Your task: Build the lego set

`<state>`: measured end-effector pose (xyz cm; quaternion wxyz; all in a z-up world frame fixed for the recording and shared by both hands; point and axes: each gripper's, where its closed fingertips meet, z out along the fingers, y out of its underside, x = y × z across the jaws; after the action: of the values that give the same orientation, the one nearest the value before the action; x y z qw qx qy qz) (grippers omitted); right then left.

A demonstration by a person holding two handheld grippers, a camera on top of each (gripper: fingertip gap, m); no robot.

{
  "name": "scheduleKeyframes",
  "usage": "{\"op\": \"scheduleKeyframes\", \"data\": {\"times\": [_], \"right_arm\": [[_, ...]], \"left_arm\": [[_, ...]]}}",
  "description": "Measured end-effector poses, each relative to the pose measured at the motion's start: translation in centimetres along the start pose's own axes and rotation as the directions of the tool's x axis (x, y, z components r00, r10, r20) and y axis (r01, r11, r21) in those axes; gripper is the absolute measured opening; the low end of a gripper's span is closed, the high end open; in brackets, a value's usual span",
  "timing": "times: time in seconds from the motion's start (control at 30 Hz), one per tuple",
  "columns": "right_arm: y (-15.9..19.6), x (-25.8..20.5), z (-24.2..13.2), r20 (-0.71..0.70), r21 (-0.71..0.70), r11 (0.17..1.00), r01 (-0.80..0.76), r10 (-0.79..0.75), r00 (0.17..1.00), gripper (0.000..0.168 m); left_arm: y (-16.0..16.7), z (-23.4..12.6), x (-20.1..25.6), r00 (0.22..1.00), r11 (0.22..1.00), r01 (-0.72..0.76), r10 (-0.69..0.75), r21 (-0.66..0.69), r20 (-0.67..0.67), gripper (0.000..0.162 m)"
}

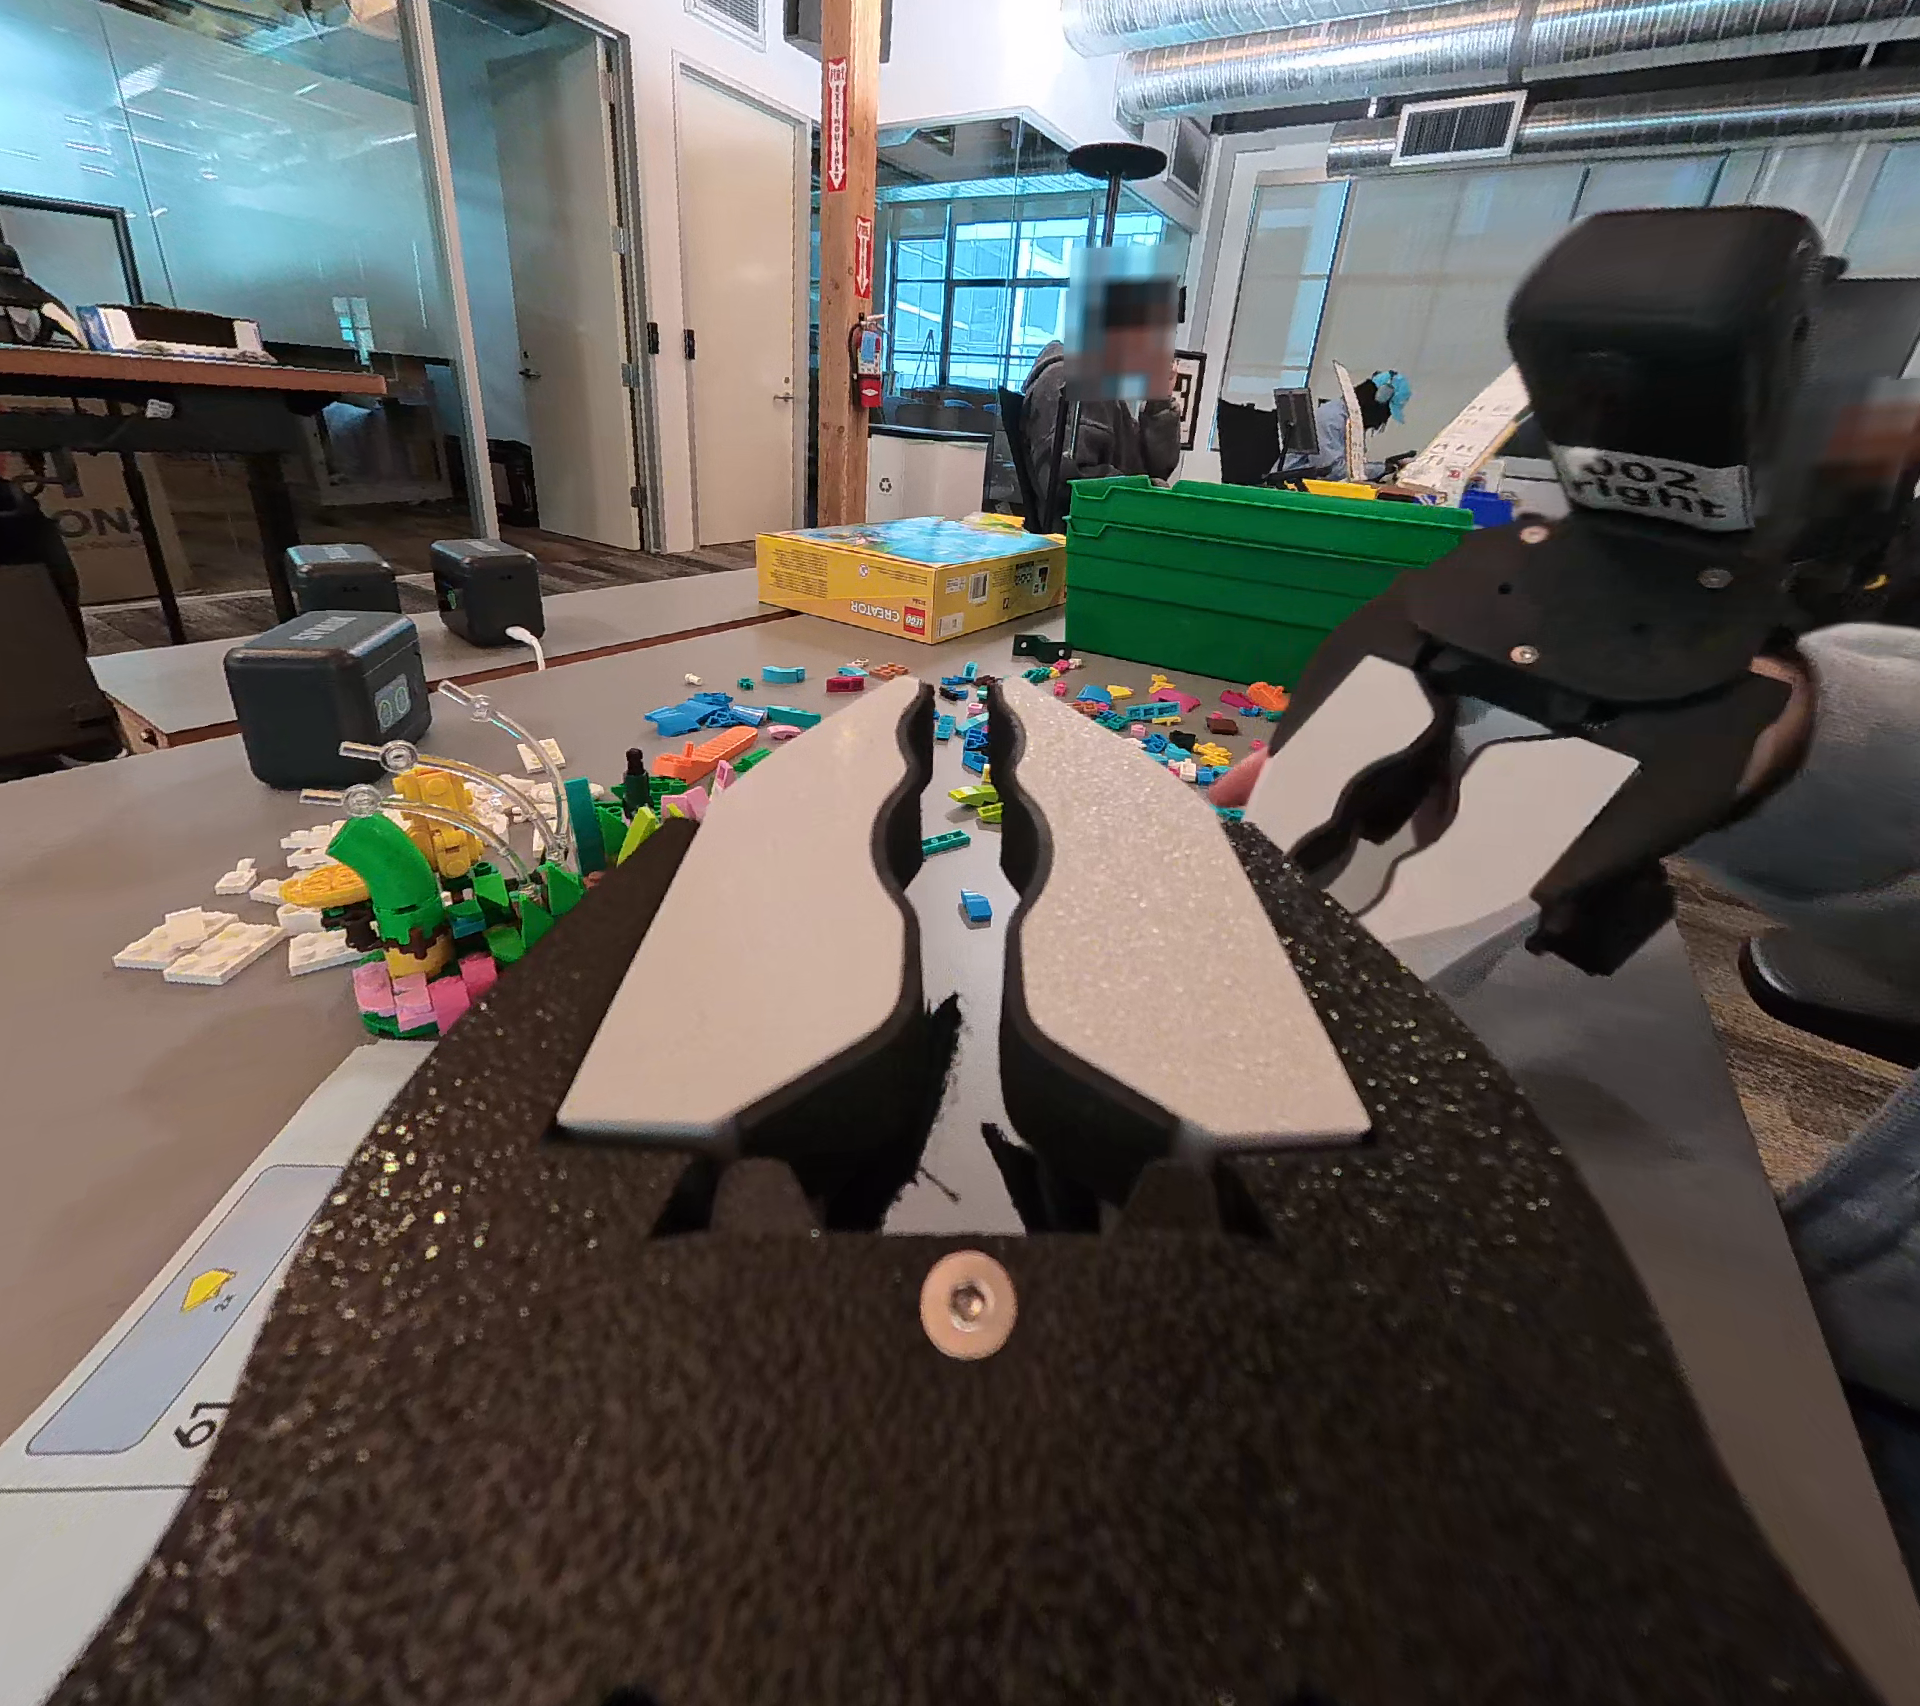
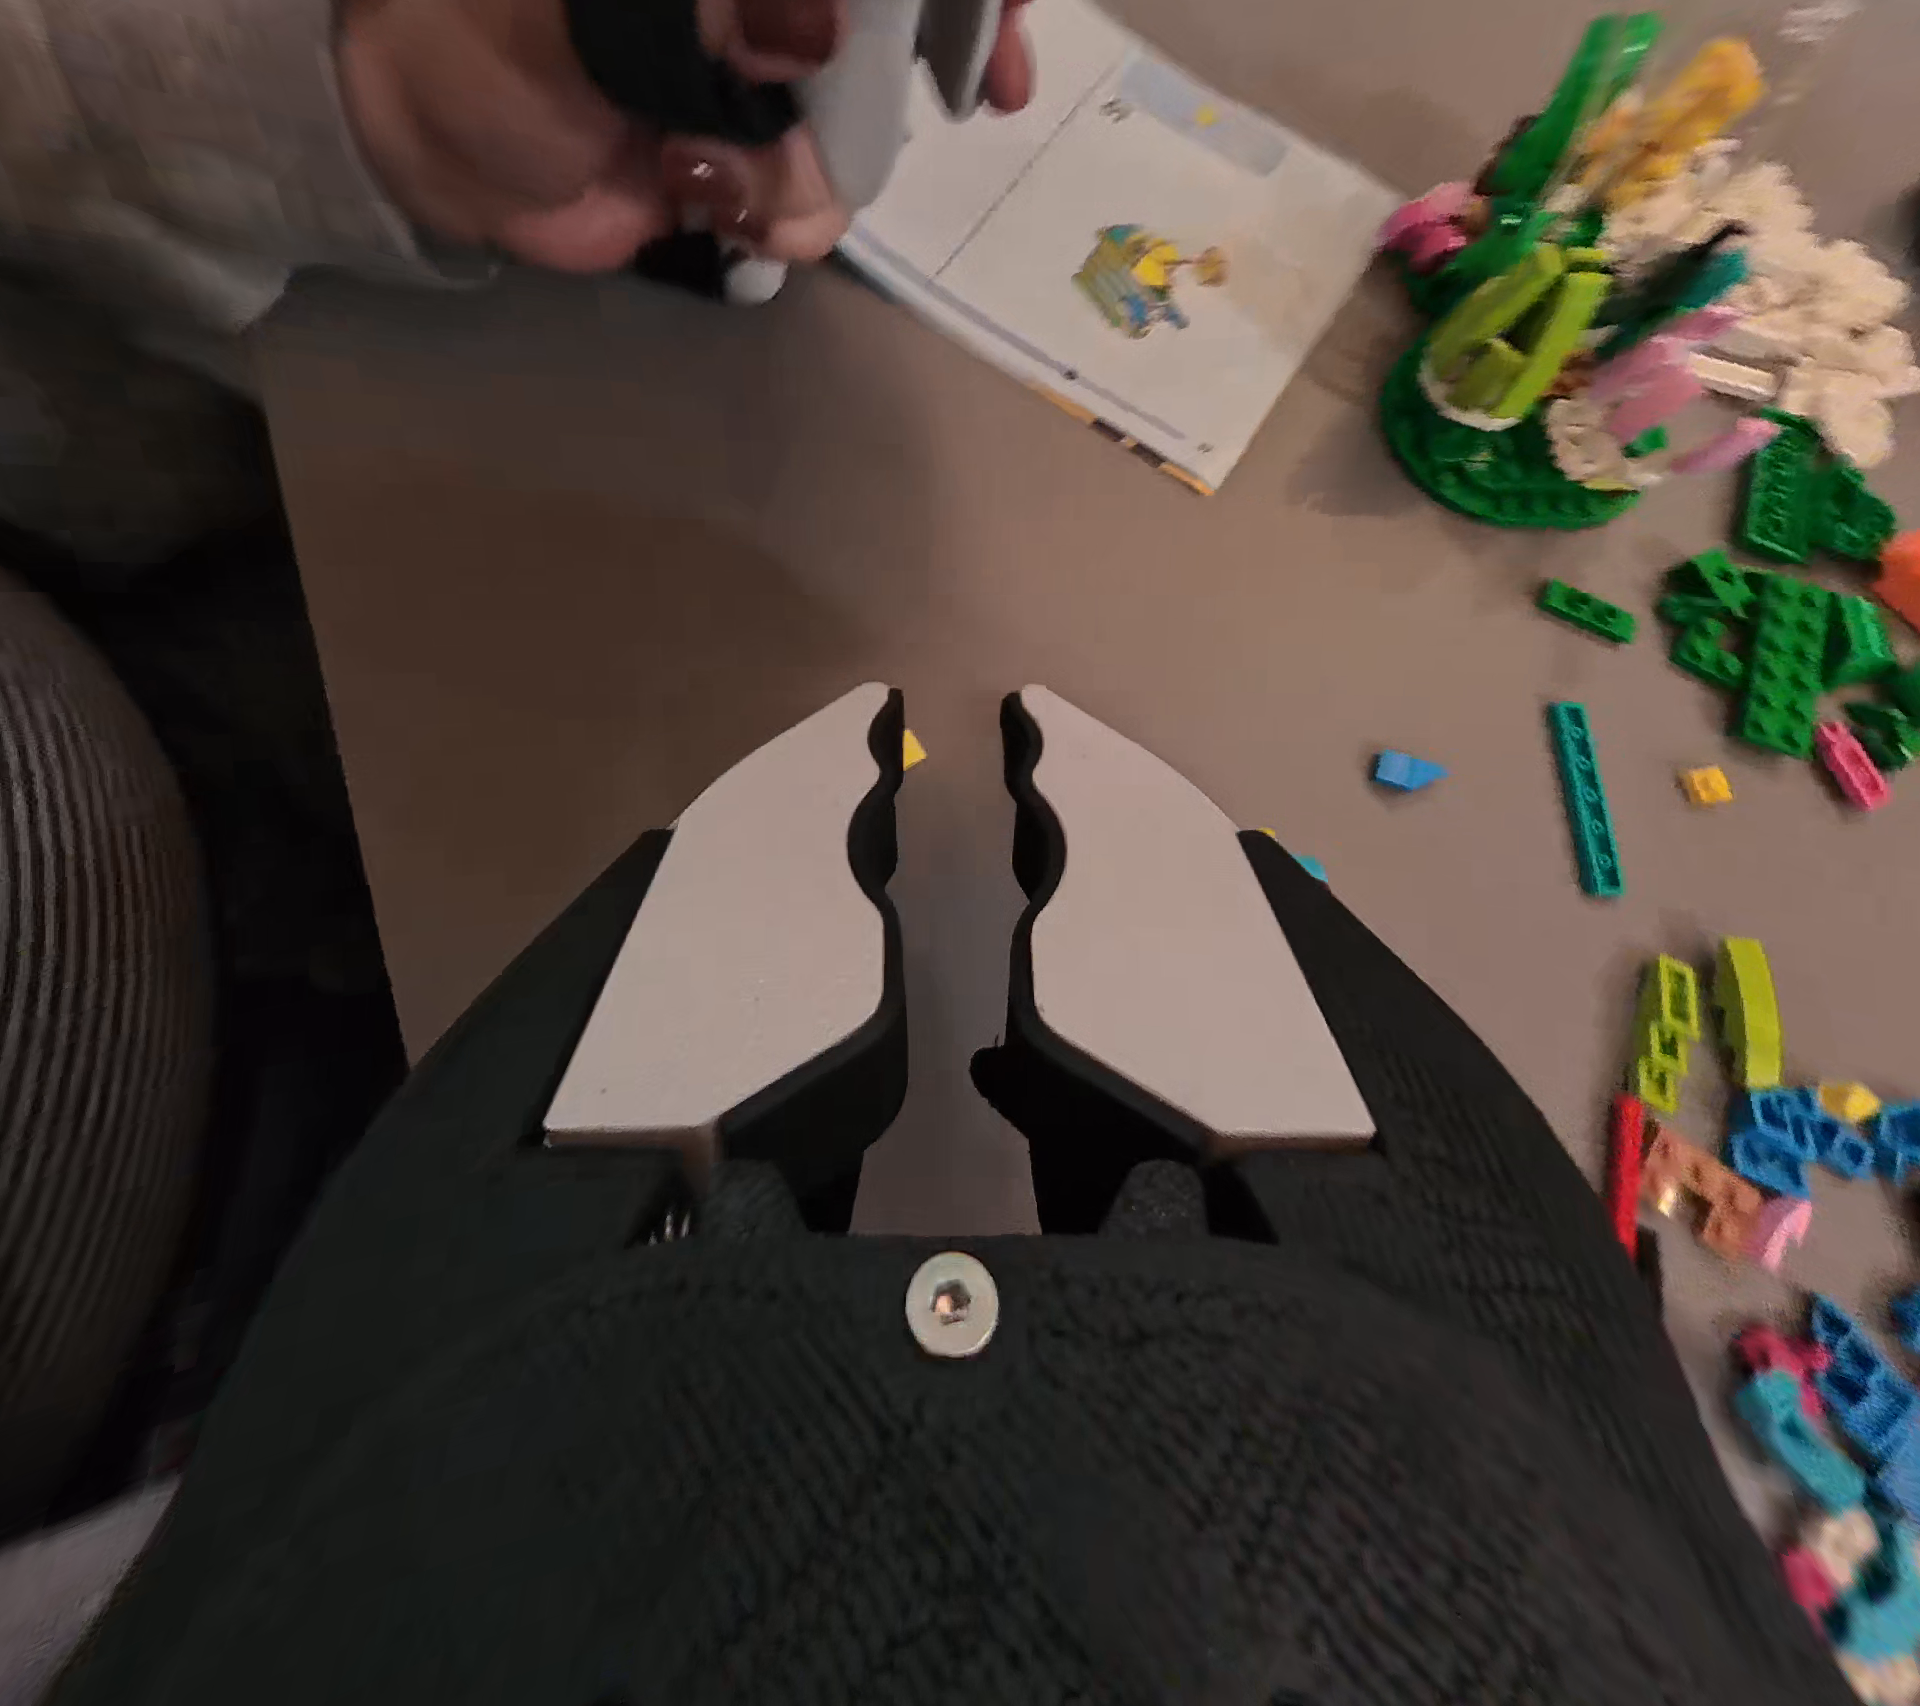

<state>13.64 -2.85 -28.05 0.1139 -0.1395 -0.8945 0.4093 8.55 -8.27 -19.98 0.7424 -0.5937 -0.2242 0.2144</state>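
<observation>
My right tongs (image 2: 951,700): slightly apart, yellow brick (image 2: 913,749) at left tip. Left tongs (image 1: 961,700): slightly apart, model (image 1: 436,877) at nine o'clock.

Motion blur smears the green-based brick model (image 2: 1538,368); the open white instruction booklet (image 1: 156,1324) is half hidden behind the left gripper (image 1: 958,700).

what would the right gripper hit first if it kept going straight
Probably the small yellow piece lying by the right gripper tips, then the bare table; depth is unclear.
</observation>
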Motion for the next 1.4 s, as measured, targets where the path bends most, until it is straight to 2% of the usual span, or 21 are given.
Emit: {"op": "scheduleKeyframes", "data": {"times": [0.03,0.17,0.37,0.7,1.07,1.4], "right_arm": [[0.1,0.2,-0.2,-0.032,0.017,1.000,-0.026,0.027,0.999,0.016],[1.5,-0.2,-0.2,-0.067,-0.006,0.993,-0.114,0.113,0.991,0.016],[2.6,0.4,0.0,-0.211,-0.057,0.967,-0.248,0.231,0.950,0.020],[2.6,-0.9,1.6,-0.192,-0.050,0.953,-0.299,0.285,0.939,0.024],[3.5,-0.3,2.1,-0.221,-0.107,0.966,-0.237,0.210,0.952,0.019],[3.3,-0.7,2.3,-0.150,-0.107,0.982,-0.154,0.137,0.979,0.013]], "left_arm": [[0.0,0.0,0.0,1.000,1.000,0.001,-0.001,0.000,0.000,0.009],[0.1,0.1,0.0,1.000,1.000,0.007,-0.007,-0.005,-0.003,0.009],[0.1,0.0,-0.1,1.000,1.000,0.010,-0.010,-0.006,-0.001,0.009],[0.2,0.1,0.1,1.000,1.000,0.012,-0.012,-0.011,-0.009,0.009],[0.3,0.1,0.2,1.000,1.000,0.016,-0.016,-0.017,-0.019,0.009],[0.4,0.2,0.2,0.999,1.000,0.021,-0.022,-0.019,-0.024,0.009]]}}
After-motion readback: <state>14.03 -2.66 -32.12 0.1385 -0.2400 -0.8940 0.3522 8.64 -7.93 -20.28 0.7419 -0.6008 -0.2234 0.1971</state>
